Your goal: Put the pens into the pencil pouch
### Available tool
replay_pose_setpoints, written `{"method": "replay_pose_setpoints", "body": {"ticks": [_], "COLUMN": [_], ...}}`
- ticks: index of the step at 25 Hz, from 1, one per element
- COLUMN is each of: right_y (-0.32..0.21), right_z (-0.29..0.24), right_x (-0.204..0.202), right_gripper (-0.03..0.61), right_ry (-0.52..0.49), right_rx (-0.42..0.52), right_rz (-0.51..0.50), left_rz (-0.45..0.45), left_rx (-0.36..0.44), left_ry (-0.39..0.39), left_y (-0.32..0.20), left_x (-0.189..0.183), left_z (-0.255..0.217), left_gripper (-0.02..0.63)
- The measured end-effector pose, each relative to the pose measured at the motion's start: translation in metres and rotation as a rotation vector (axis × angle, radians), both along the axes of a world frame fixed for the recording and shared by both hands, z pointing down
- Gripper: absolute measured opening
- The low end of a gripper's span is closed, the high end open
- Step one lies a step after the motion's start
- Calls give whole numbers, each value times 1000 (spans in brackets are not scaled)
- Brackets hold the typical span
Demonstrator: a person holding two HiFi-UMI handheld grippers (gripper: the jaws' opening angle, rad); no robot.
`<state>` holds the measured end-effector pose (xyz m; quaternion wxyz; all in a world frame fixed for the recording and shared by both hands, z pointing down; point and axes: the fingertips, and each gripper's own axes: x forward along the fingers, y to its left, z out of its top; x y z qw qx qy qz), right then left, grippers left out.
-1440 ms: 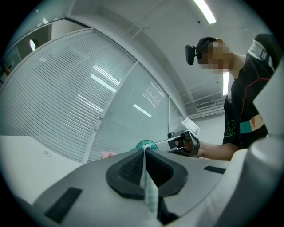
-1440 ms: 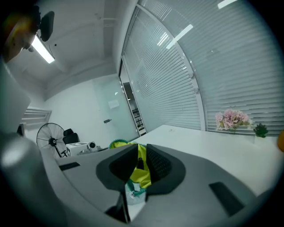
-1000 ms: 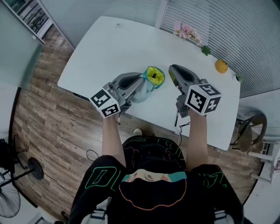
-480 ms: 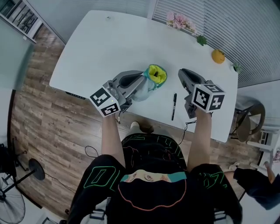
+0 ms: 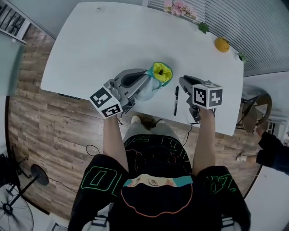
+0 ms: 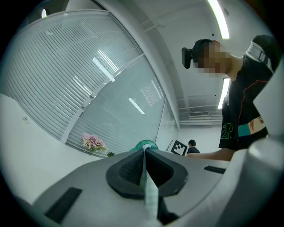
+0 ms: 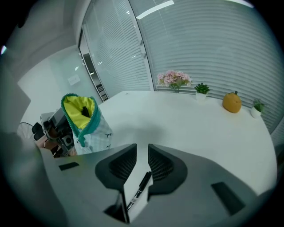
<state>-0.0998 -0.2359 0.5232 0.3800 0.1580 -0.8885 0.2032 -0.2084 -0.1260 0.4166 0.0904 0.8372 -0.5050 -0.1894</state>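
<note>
Table [image 5: 104,40], one, white and round-cornered, fills the head view above a wood floor, with one person in a black shirt [image 5: 158,180] standing at its near edge and working two hand-held grippers. The left gripper [image 5: 145,81] is clenched on the side fabric of the single pencil pouch [image 5: 156,79], a pale checked bag with a teal zip edge and yellow lining; the left gripper view shows the cloth pinched flat between the two dark pads [image 6: 128,168]. The pouch is held just above the table near its front edge, its mouth gaping toward the right gripper, and a dark item [image 7: 84,112] shows against the lining, too small to identify. The right gripper [image 5: 183,82] hangs beside the pouch on the right, pointing steeply down. Its jaws have just been opening and now stand apart, grasping nothing; through the gap its own view shows the table and the pen lying there, untouched by either pad. Along the far edge stand one bunch of pink flowers [image 5: 178,6], one orange fruit [image 5: 221,44] and two small green plants [image 5: 203,27]. One black pen [image 5: 176,100] lies flat on the table between the pouch and the right gripper, its length running toward the person.
</note>
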Motion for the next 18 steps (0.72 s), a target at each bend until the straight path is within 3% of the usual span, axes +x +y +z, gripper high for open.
{"method": "replay_pose_setpoints", "body": {"ticks": [12,18], "right_y": [10,15], "right_z": [70,87], "right_x": [21,25], "right_gripper": [98,98], "right_ry": [180,243], "right_rx": [-171,-202], "right_rz": [-18,-19], "left_rz": [46,93], "left_rx": [-7,-3], "left_ry": [20,-8], "left_y": [-3,-1], "left_x": [8,15], "left_z": [11,9], "left_gripper": [2,2]}}
